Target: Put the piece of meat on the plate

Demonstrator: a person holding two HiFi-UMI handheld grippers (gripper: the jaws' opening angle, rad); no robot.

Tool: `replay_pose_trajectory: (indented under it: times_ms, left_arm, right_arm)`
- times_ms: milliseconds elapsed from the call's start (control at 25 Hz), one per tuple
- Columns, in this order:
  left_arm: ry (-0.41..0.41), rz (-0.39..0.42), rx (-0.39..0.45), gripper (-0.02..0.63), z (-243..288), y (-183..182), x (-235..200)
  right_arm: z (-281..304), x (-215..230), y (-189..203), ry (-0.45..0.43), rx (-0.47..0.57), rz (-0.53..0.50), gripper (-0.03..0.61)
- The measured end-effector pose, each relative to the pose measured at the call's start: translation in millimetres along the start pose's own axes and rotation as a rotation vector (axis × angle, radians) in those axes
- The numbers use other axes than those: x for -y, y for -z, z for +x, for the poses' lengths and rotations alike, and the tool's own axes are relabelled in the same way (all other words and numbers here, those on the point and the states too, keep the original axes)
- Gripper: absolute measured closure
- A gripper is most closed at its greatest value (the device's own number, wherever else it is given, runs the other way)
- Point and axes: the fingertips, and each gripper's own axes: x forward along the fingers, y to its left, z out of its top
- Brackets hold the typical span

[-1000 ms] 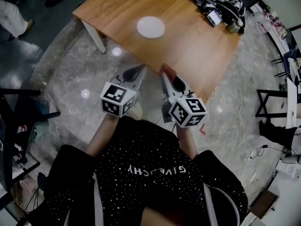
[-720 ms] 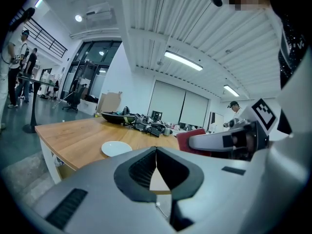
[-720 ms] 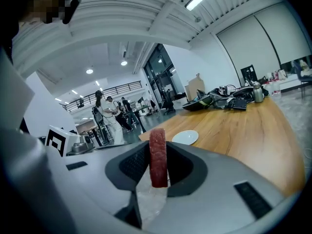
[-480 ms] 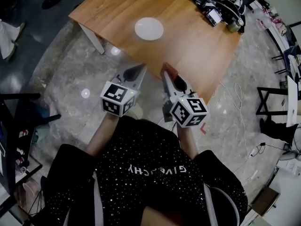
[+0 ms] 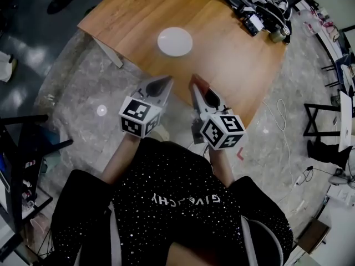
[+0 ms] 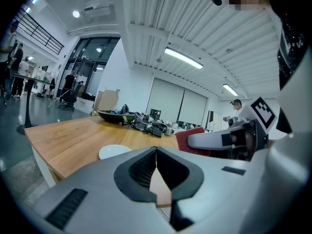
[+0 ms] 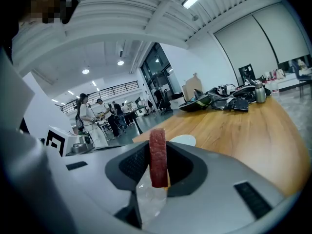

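Observation:
A red slab of meat [image 7: 158,157] stands on edge between the jaws of my right gripper [image 7: 158,152], which is shut on it; in the head view the meat [image 5: 196,82] pokes out at the tip of the right gripper [image 5: 197,87], just short of the table's near edge. The white plate [image 5: 175,41] lies on the wooden table [image 5: 233,60], farther ahead; it also shows as a pale disc in the left gripper view, plate [image 6: 114,151], and behind the meat, plate [image 7: 184,140]. My left gripper [image 5: 165,83] is shut with nothing in it, beside the right one.
A pile of cables, devices and a dark bowl [image 5: 260,13] crowds the table's far right end. A white table leg [image 5: 108,51] stands at the near left corner. Cables [image 5: 280,121] trail on the stone floor at right. People stand in the background [image 7: 90,118].
The table and plate have drawn slightly nearer in the head view as both grippers moved forward together. The right gripper's hold on the meat is unchanged.

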Motion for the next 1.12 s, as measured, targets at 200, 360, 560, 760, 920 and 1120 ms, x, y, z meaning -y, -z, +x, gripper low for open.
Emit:
replay_pose_trajectory:
  times_ms: [200,360,560,760,920,1120]
  left_arm:
    - [0.008,-0.010,-0.010,0.601,22,-8,-19]
    - [0.016,-0.010,-0.026,0.601,40,-13,-37]
    - [0.035,-0.021,-0.037,0.601,70,-21,-61]
    - [0.051,-0.034,-0.052,0.601,99,-33,-85]
    - [0.061,-0.040,-0.056,0.601,124,-41,-107]
    - [0.064,-0.059,-0.053,0.601,151,-51,-130]
  right_arm:
    - [24,14,-12,0.010,-0.008,0.005,0.480]
    - [45,25,-20,0.021,-0.007,0.017,0.480]
    - [73,45,-28,0.034,-0.024,0.033,0.480]
    - [103,62,-44,0.052,-0.033,0.043,0.480]
    - [130,77,-56,0.066,-0.037,0.056,0.480]
    - [156,90,-65,0.073,-0.059,0.067,0.480]
